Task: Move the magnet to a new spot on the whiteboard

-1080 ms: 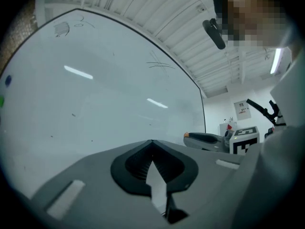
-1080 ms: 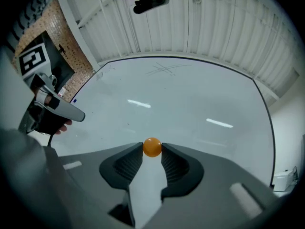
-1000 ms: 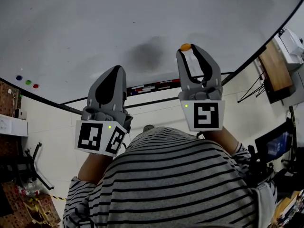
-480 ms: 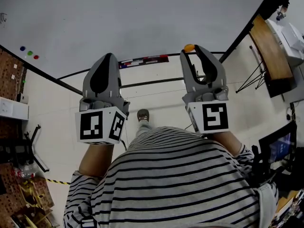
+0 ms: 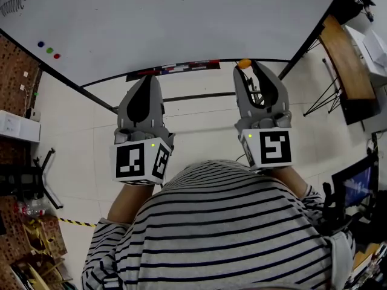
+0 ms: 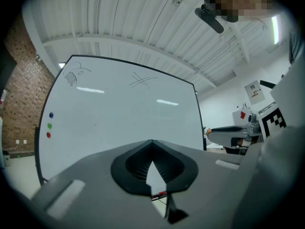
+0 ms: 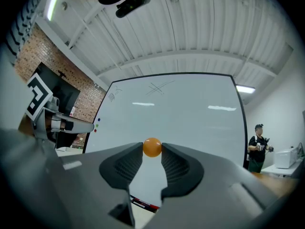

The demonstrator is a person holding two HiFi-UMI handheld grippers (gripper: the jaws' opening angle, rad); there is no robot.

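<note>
A small round orange magnet (image 7: 152,147) is pinched between the tips of my right gripper (image 7: 152,148), well away from the whiteboard (image 7: 181,109). From the head view the same magnet (image 5: 244,63) shows at the tip of the right gripper (image 5: 245,66), just below the whiteboard's (image 5: 181,23) lower edge. My left gripper (image 5: 144,80) is shut with nothing in it, its tips (image 6: 152,142) touching. Three small magnets, blue, green and red (image 5: 48,50), sit near the board's left edge and appear again in the left gripper view (image 6: 49,124).
A marker tray (image 5: 175,69) with pens runs along the board's bottom edge. A brick wall (image 5: 15,95) stands on the left. A wooden table (image 5: 341,59) and equipment are on the right. A person in black (image 7: 258,149) stands beside the board's right edge.
Both grippers have drawn back from the whiteboard with the orange magnet still held in the right one. The board now sits farther off and higher in the head view.
</note>
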